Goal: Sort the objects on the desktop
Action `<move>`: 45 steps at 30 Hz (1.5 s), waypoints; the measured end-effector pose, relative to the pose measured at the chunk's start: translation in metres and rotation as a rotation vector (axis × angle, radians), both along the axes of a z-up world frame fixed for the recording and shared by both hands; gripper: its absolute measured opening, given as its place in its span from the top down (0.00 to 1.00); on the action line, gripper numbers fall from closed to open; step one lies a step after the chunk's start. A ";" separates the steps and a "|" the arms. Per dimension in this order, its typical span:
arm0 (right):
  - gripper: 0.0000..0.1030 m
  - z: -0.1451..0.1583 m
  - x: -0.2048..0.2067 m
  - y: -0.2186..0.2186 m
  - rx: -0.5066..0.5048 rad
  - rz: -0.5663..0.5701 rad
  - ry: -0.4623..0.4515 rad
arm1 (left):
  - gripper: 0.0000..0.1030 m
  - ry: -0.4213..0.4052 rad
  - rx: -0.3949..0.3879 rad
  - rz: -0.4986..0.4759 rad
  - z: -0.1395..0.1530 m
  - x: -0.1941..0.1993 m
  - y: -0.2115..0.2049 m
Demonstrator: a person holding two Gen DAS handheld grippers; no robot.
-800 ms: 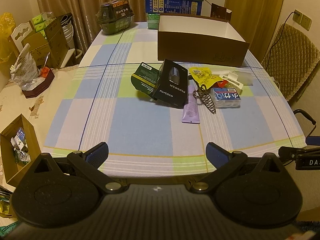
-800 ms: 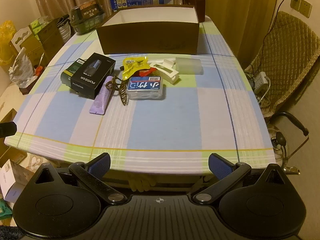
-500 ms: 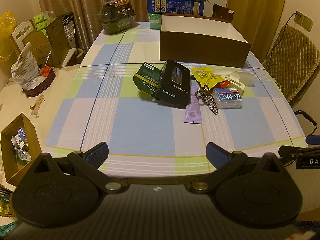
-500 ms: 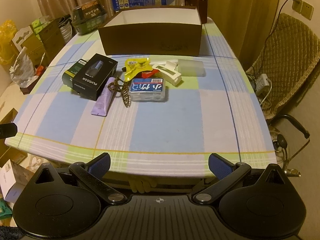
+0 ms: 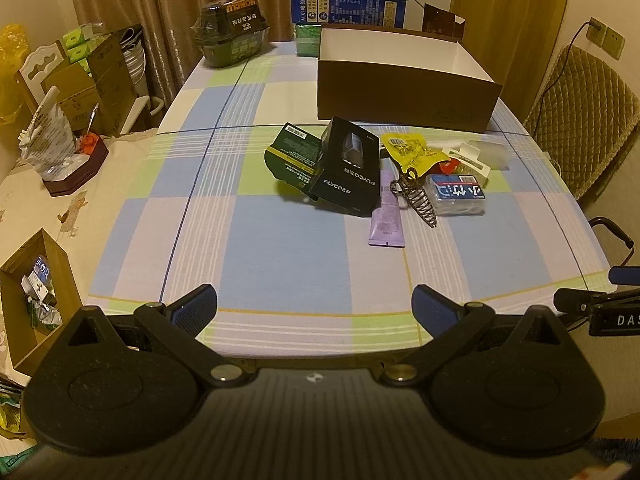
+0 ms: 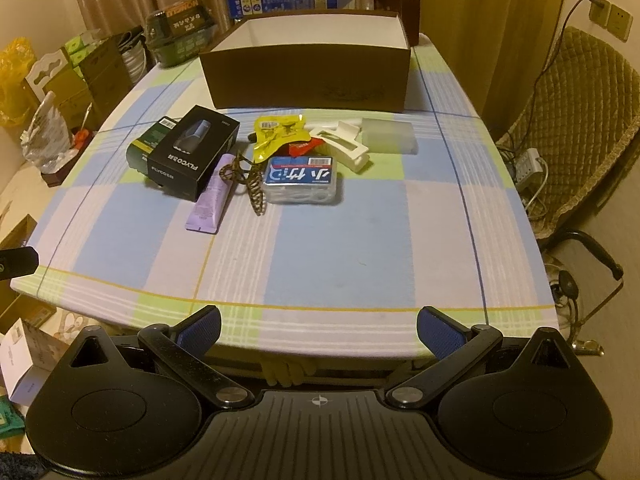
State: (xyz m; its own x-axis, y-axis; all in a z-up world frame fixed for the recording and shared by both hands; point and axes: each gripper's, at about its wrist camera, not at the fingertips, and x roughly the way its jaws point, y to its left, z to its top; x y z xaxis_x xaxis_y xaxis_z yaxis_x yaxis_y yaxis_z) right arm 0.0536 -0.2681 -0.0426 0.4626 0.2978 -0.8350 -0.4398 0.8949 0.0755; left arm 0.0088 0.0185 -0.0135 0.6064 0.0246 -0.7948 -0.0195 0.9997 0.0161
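Both grippers, left gripper (image 5: 315, 306) and right gripper (image 6: 319, 328), hover spread (seemingly level) before table (image 6: 340, 248).

Left wrist camera sitting at near edge of bench (image 5: 280, 264), looking forward over wide-spread fingers (image 5: 196, 305). Right wrist camera looking likewise from further right, fingers (image 6: 436, 330) at near edge. Both views sharing clutter pile, black box (image 5: 350, 168) (image 6: 194, 158) and brown open box (image 5: 404, 98) (image 6: 308, 76) beyond.

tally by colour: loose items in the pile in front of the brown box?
Black: 1, FLYCO box
Green: 1, carton
Purple: 1, tube
Yellow: 1, pouch
Red: 1, packet
Blue-labelled: 1, clear case
White: 1, holder
Frosted: 1, container
Dark metal: 1, wire coil
Total: 9
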 end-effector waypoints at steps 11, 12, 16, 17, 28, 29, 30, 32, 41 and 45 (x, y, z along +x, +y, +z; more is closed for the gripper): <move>0.02 -0.001 0.004 0.007 0.000 0.007 -0.004 | 0.01 -0.001 0.000 0.000 0.000 0.005 0.002; 0.02 -0.001 0.004 0.007 0.000 0.009 -0.004 | 0.01 -0.001 0.000 0.002 0.000 0.006 0.003; 0.02 -0.001 0.007 0.009 -0.002 0.012 -0.003 | 0.01 -0.001 -0.002 0.007 0.001 0.010 0.003; 0.02 -0.001 0.008 0.009 -0.002 0.013 -0.002 | 0.01 -0.001 -0.002 0.007 0.002 0.011 0.003; 0.02 -0.008 0.027 0.005 -0.008 0.036 0.012 | 0.01 -0.007 -0.020 0.024 -0.003 0.023 -0.005; 0.02 -0.008 0.031 0.003 -0.006 0.035 0.010 | 0.01 -0.010 -0.020 0.027 -0.004 0.025 -0.006; 0.02 -0.008 0.035 0.002 -0.003 0.034 0.009 | 0.01 -0.011 -0.020 0.031 -0.005 0.028 -0.007; 0.02 -0.009 0.044 -0.001 0.010 0.031 0.007 | 0.01 -0.012 -0.018 0.033 -0.007 0.034 -0.008; 0.02 -0.017 0.087 -0.018 0.039 -0.007 0.005 | 0.01 -0.057 0.004 0.020 -0.013 0.065 -0.015; 0.02 -0.019 0.104 -0.024 0.051 0.000 -0.002 | 0.01 -0.072 0.030 0.008 -0.016 0.082 -0.023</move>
State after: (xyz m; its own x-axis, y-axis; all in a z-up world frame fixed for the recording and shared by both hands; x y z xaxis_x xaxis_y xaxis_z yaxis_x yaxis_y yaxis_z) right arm 0.1575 -0.2924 -0.0620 0.4640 0.3401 -0.8179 -0.4395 0.8901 0.1208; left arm 0.0907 -0.0041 -0.0298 0.6620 0.0529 -0.7476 -0.0295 0.9986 0.0445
